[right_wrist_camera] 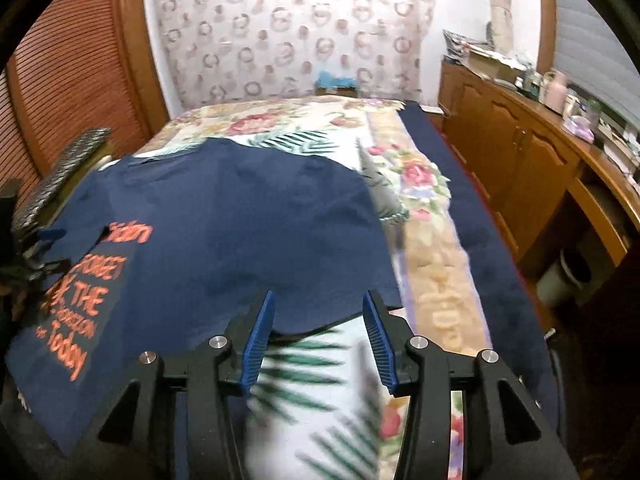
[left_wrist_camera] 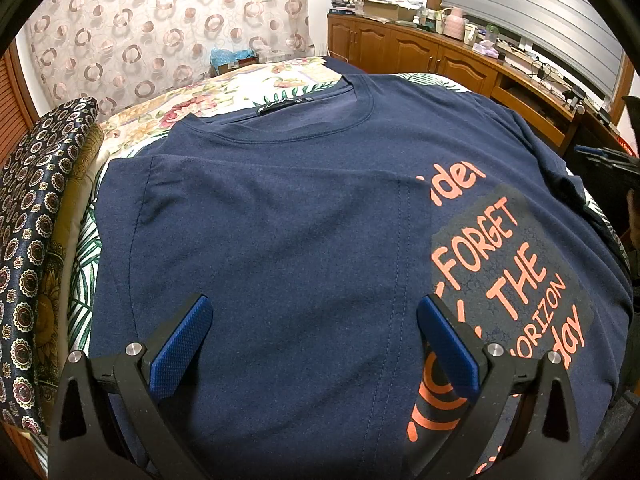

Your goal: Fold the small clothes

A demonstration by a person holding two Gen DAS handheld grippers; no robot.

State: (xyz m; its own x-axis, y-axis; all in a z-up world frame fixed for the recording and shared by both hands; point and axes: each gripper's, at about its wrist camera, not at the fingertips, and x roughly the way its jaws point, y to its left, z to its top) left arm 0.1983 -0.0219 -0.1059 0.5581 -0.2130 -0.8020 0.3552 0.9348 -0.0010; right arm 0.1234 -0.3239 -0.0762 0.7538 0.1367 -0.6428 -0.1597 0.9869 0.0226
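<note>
Here, navy T-shirt (left_wrist_camera: 280, 220) lies flat on the bed's floral cover (right_wrist_camera: 328, 392), collar away from the cameras, one side folded over so the orange print shows only at its right. Left tool (left_wrist_camera: 314, 344) over the shirt, blue pads spread wide, nothing gripped. Right tool (right_wrist_camera: 320, 336) at the shirt's near edge, jaws part open, cloth edge between them, not pinched.

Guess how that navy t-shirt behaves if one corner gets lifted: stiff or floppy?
Likely floppy: the navy t-shirt lies flat on the floral bedspread, thin, its folded-over flap creased. Probably light, trailing behind the pinch. The printed patch may bend less easily.
</note>
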